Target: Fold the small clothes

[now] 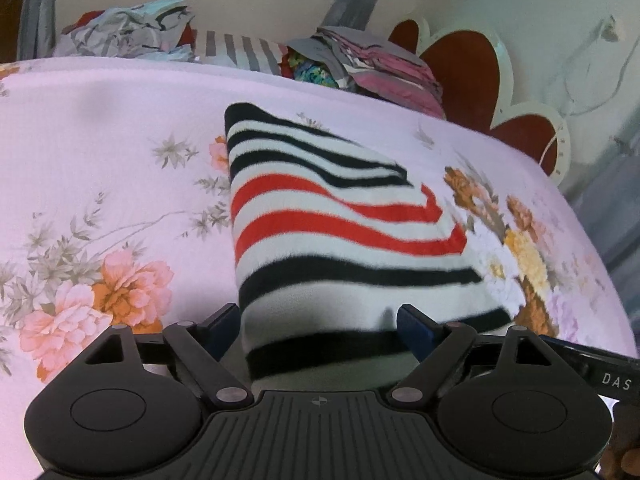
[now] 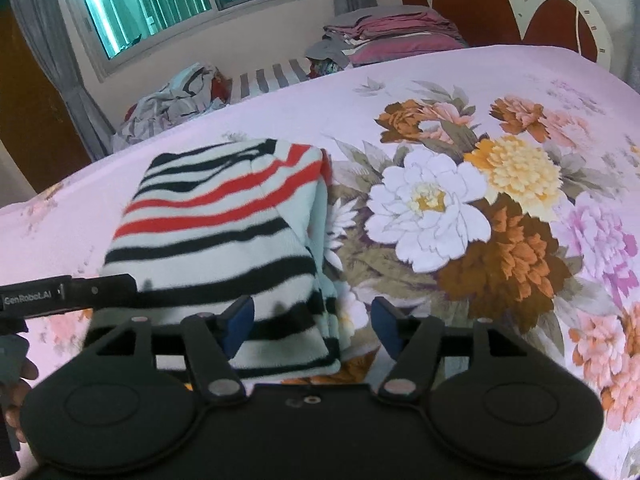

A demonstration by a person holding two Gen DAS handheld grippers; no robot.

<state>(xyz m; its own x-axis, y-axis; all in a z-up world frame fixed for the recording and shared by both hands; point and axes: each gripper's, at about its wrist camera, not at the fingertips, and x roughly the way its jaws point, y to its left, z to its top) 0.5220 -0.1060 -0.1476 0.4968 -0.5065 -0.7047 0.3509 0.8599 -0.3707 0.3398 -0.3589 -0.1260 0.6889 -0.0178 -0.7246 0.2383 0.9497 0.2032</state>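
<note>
Striped garment (image 1: 340, 240) (folded) on floral bed (image 1: 100, 140)

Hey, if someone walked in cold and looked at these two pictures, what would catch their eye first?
The folded striped garment, white with black and red bands, lies on the floral bedsheet right in front of both tools. The left tool and right tool both stand open with the garment's near edge between their pads. Next comes the big flower bouquet print just right of the garment, and the heaps of clothes at the bed's far edge under the window.
</note>
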